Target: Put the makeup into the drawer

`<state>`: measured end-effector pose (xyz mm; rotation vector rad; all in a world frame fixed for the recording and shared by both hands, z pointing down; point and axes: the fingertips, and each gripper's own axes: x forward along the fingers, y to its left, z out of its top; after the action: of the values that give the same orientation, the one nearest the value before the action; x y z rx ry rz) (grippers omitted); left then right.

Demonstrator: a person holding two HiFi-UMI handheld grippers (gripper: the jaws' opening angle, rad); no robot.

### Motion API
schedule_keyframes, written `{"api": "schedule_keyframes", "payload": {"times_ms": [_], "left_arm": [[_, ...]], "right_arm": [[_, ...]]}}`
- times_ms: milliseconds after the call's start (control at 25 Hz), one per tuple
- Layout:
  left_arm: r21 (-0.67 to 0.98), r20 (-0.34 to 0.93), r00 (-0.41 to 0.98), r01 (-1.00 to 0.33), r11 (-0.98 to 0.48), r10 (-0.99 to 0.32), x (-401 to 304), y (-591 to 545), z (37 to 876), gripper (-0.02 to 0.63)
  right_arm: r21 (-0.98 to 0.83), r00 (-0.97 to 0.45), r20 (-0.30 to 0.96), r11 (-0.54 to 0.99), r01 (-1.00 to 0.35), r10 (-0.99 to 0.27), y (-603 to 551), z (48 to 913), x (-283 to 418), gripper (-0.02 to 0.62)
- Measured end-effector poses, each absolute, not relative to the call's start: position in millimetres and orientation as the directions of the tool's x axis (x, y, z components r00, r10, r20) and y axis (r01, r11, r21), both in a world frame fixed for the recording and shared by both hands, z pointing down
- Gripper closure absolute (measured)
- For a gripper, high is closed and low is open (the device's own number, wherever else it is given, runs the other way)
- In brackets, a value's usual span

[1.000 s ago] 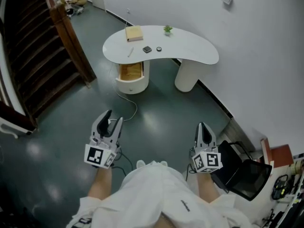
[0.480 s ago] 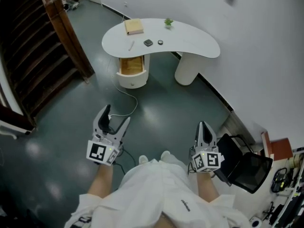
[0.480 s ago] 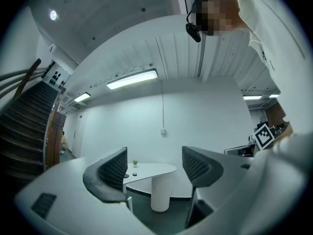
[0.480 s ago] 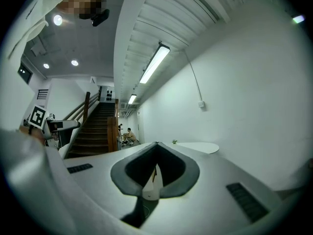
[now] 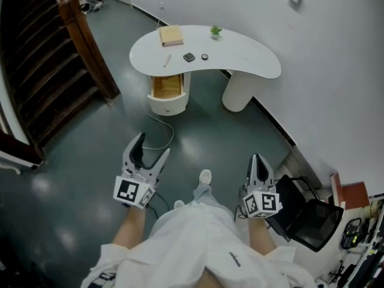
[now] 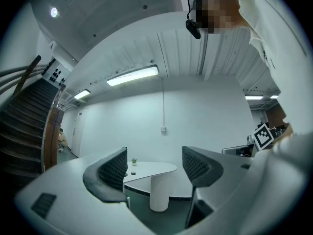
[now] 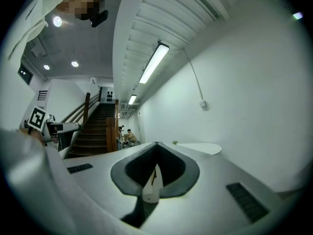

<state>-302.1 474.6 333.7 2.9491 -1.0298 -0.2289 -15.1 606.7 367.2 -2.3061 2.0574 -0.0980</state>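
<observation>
Makeup (image 5: 189,57) (small dark cases and a thin stick) lies on the table (image 5: 246,56), well apart from both tongs; judged light, rigid and smooth, so best pinched across the flat sides. Left tongs (image 5: 152,147) spread wide, empty; right tongs (image 5: 257,159) closed on nothing. Drawer (image 5: 165,89) stands open below the table's left end; a cable (image 5: 163,132) crosses the floor between. The table edge and the drawer rim are the edges to mind.

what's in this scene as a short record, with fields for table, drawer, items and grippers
table: white, curved, ahead across the floor
drawer: open, under the table's left end in the head view
on table: box, plant, compact, round item, stick
left gripper: open, empty
right gripper: shut, empty
progress: nothing picked up yet
</observation>
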Motion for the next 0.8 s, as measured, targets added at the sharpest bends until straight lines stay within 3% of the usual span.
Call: {"api": "schedule_keyframes", "payload": {"times_ms": [800], "left_arm": [[0.033, -0.090, 0.757, -0.647, -0.762, -0.647, -145, 326, 329, 0.267]], "right_arm": [[-0.128, 0.042, 0.012, -0.043, -0.991, -0.999, 440, 370, 129, 0.578]]}}
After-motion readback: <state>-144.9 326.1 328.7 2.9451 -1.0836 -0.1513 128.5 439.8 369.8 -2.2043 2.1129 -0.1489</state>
